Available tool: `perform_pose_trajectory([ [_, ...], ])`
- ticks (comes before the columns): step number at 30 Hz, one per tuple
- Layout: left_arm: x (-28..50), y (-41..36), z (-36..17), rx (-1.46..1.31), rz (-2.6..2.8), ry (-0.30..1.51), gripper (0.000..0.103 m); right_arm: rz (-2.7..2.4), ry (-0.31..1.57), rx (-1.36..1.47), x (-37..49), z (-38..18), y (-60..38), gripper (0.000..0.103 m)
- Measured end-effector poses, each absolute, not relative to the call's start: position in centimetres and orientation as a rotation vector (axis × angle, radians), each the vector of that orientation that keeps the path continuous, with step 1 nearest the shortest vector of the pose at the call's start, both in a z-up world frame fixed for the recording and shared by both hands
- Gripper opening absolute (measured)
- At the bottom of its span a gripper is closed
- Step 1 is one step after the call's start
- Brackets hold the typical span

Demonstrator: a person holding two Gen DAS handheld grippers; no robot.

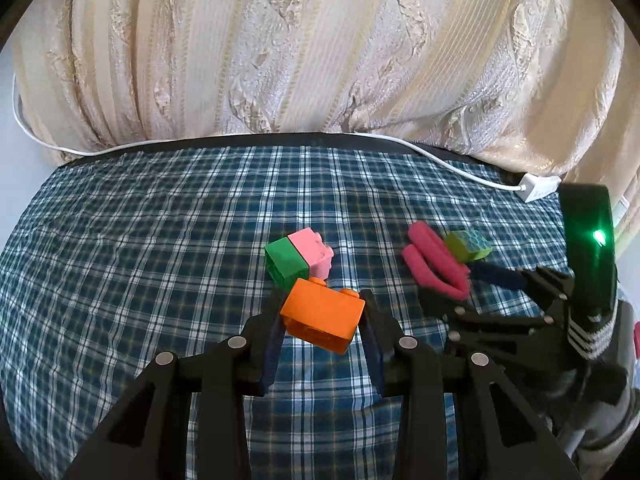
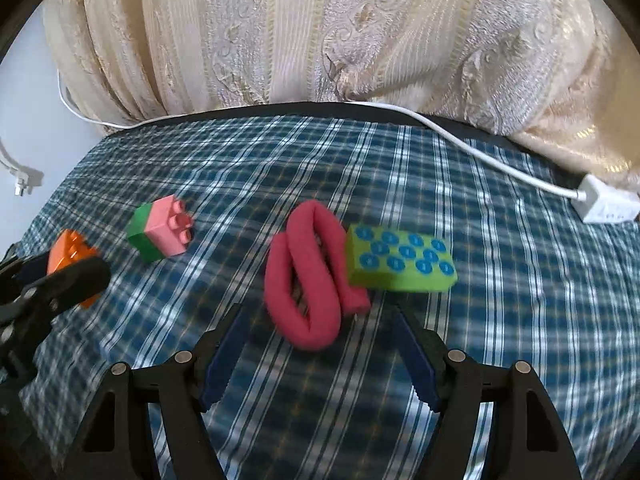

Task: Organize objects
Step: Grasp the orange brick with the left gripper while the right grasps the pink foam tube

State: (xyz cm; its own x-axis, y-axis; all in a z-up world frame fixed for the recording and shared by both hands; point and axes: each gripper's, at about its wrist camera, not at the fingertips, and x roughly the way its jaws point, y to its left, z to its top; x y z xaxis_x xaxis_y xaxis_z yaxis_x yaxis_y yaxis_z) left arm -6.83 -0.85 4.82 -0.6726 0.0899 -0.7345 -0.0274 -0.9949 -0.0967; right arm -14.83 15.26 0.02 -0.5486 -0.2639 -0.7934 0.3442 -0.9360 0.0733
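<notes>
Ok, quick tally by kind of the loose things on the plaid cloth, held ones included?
Toy bricks: 3 (orange brick in the left gripper; green brick joined to pink brick)
Red foam roller: 1
Green sponge with blue dots: 1
Total: 5

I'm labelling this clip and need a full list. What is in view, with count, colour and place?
orange brick: one, orange, clamped in the left hand-held gripper above the cloth
joined bricks: one green and one pink, stuck together, lying on the cloth
foam tube: one, dark pink, folded, mid-cloth
sponge block: one, green with blue dots, touching the tube's right side
tablecloth: one, blue and white check
curtain: cream, behind the table
cable and plug box: white, far edge
left hand-held gripper: black, shut on the brick
right hand-held gripper: black, open, before the tube
</notes>
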Motion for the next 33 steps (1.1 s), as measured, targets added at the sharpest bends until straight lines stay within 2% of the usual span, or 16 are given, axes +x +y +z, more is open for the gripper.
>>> perform_pose_trajectory([
  [9,-7.6,-0.9,3.9,-1.285,2.794,-0.124,0.037,-2.501,0.173,1.236,-15.9,-0.2,14.1,0.076],
  [11,-7.7,-0.9,3.8,-1.289,2.789,-0.124,0.037,-2.498,0.203,1.223,-15.7,-0.1,13.7,0.065],
  [14,-7.7,-0.9,3.7,-1.286,2.788,-0.122,0.037,-2.487,0.227,1.211,-15.2,0.0,13.4,0.055],
  [33,-6.6,0.5,5.0,-1.238,2.780,-0.097,0.037,-2.479,0.123,1.210,-7.3,0.8,14.8,0.053],
])
